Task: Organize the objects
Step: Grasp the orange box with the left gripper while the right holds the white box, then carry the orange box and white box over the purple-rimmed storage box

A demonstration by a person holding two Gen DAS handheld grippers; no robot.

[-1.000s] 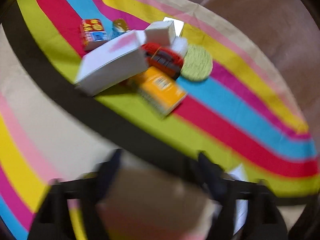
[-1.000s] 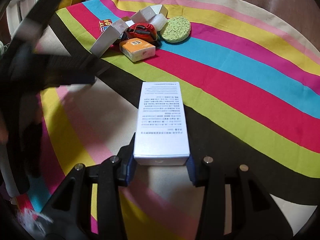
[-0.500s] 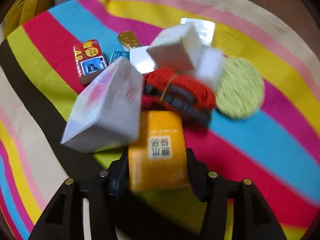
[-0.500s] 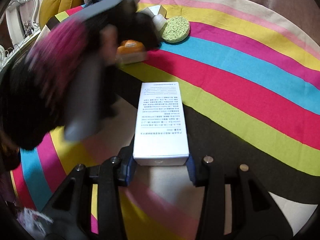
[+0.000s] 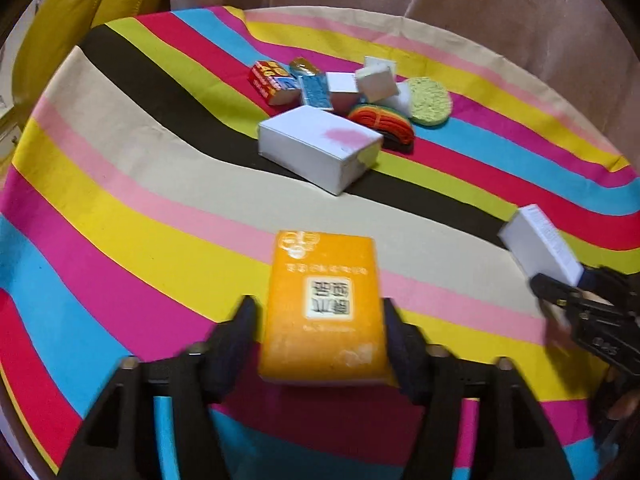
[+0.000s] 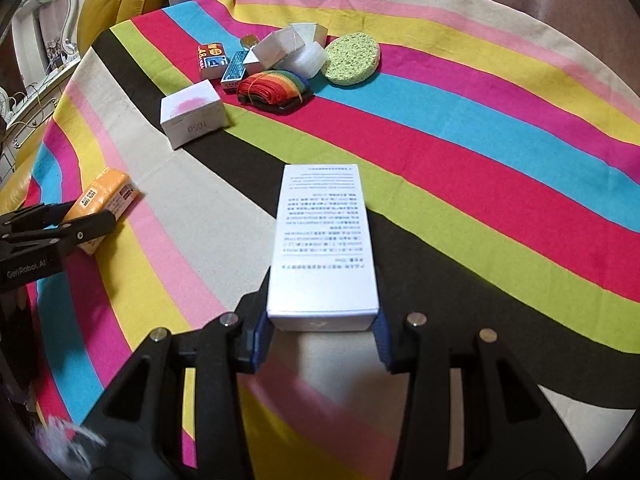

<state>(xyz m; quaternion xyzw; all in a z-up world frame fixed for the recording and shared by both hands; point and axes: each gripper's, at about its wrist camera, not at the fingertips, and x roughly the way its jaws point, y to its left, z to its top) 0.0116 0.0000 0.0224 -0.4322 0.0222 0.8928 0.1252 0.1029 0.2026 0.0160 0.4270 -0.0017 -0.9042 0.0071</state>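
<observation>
The orange packet [image 5: 322, 308] is seen lying between the fingers of the left gripper [image 5: 318, 336], down on the pale and pink stripes of the striped tablecloth [image 5: 120, 216]. The jaws are opening; whether the pads are still pressed on the packet cannot be told through the blur. The tall white printed box [image 6: 323, 248] is pinched at its near end by the right gripper [image 6: 320, 330], blue pads pressed on both sides, the box stretched forward over the dark stripe. A white box with a pink smudge [image 6: 192, 114] is set apart, near the far pile: red box [image 6: 211, 59], blue box [image 6: 235, 69], rainbow strap bundle [image 6: 276, 87], green sponge [image 6: 352, 60], small white boxes [image 6: 280, 48].
</observation>
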